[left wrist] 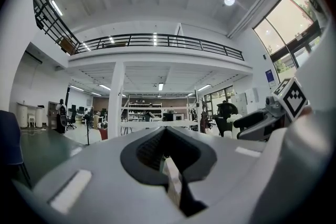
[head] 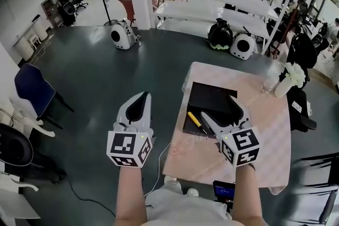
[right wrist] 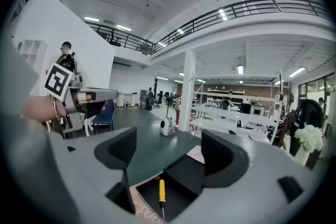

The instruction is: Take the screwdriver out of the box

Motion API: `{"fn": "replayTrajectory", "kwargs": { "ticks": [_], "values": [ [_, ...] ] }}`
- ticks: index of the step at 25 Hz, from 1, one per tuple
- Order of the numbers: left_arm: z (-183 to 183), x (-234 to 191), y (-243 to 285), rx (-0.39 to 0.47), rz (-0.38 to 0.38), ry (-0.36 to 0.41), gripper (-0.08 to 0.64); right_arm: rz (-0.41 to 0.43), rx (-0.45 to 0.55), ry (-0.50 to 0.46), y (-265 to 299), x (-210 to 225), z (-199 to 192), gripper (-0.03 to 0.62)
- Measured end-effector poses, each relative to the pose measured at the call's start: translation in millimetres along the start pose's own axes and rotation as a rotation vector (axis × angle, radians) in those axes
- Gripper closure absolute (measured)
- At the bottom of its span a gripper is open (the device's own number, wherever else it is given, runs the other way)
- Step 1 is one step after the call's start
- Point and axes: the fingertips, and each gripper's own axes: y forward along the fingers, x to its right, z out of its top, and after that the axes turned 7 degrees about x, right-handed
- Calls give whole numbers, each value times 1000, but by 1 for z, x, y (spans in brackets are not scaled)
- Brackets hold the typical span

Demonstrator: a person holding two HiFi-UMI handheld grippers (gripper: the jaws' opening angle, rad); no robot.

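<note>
A black open box (head: pixel 214 98) lies on a table with a pink cloth (head: pixel 265 135). Inside it, at the near left corner, rests a screwdriver with a yellow handle (head: pixel 194 119). My right gripper (head: pixel 221 109) hovers over the near part of the box, jaws spread wide and empty. In the right gripper view the screwdriver (right wrist: pixel 161 191) shows low between the open jaws of the right gripper (right wrist: pixel 168 152), lying on the box floor (right wrist: pixel 181 181), untouched. My left gripper (head: pixel 140 103) is off the table's left side over the floor, shut and empty; the left gripper (left wrist: pixel 166 159) looks level into the room.
A white vase of flowers (head: pixel 290 79) and a clear glass (head: pixel 268 84) stand at the table's far right corner. A small dark device (head: pixel 223 189) sits at the near edge. A blue chair (head: pixel 32 87) is far left, a dark chair (head: pixel 304 114) right of the table.
</note>
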Motion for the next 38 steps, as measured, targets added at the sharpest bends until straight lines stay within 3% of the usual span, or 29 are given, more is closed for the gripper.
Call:
{"fn": "replayTrajectory", "kwargs": {
  "ticks": [9,14,20,25,29,38],
  "values": [
    [-45,-17,20,-80,-23,-50,552,45,-234,44,40,-6,-86,216],
    [-64,-23,32,-113,-47,-76,552,78,-367,58,60,-8,-128,331],
    [-83,-21,49,-139,-87,-115,552,180,-550,86,77,-17,-179,391],
    [-94,-22,61,-156,-107,-136,552,239,-676,99,89,-19,-216,407],
    [-101,-29,62,-167,-110,-150,552,279,-760,168,97,-28,-237,407],
    [-122,-40,58,-194,-91,-182,552,260,-956,130,104,-35,-280,408]
  ]
}}
